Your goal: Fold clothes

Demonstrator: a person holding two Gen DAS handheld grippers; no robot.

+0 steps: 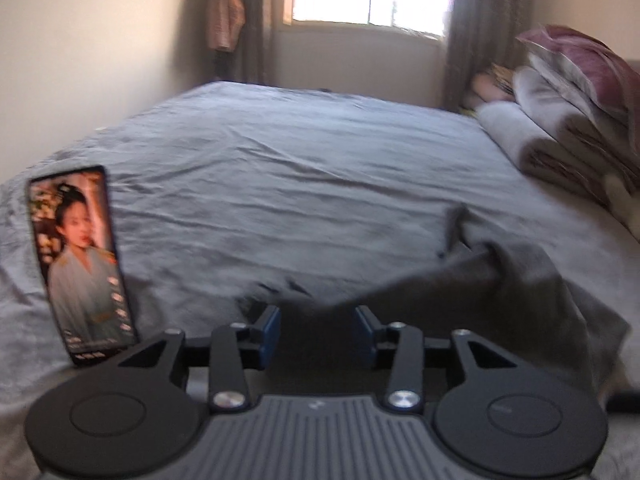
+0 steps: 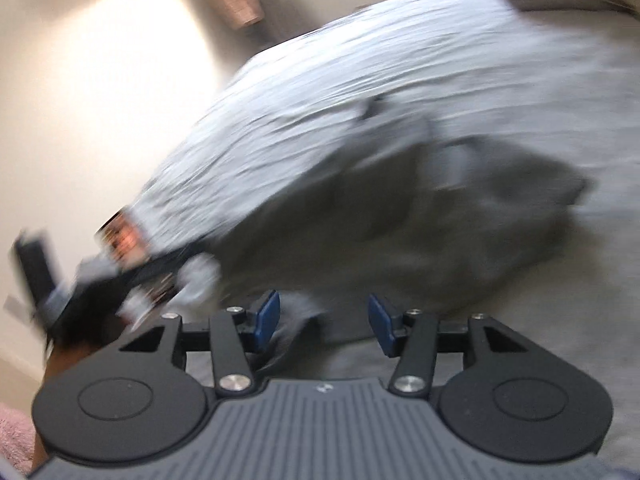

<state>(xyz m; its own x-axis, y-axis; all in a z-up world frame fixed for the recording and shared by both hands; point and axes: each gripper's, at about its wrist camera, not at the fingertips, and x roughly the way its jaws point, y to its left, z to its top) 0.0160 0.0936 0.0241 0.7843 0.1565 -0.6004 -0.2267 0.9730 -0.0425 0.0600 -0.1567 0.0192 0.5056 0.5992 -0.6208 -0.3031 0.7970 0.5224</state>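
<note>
Currently one dark grey garment lies crumpled on the bed, beyond both grippers; left gripper and right gripper fingers spread, pinching nothing. One phone stands left of the left fingers.

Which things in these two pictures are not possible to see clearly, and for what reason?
- Dark grey cloth garment, left wrist view: motion blur hides its type; the left gripper covers its near edge.
- The same garment, right wrist view: blur smears its folds.
- Upright black smartphone: its support is unseen, its base cut off by the gripper body.
- Folded purple and grey bedding stack: cut off by the right edge.
- Right gripper: pads apart, contact with cloth unclear.
</note>
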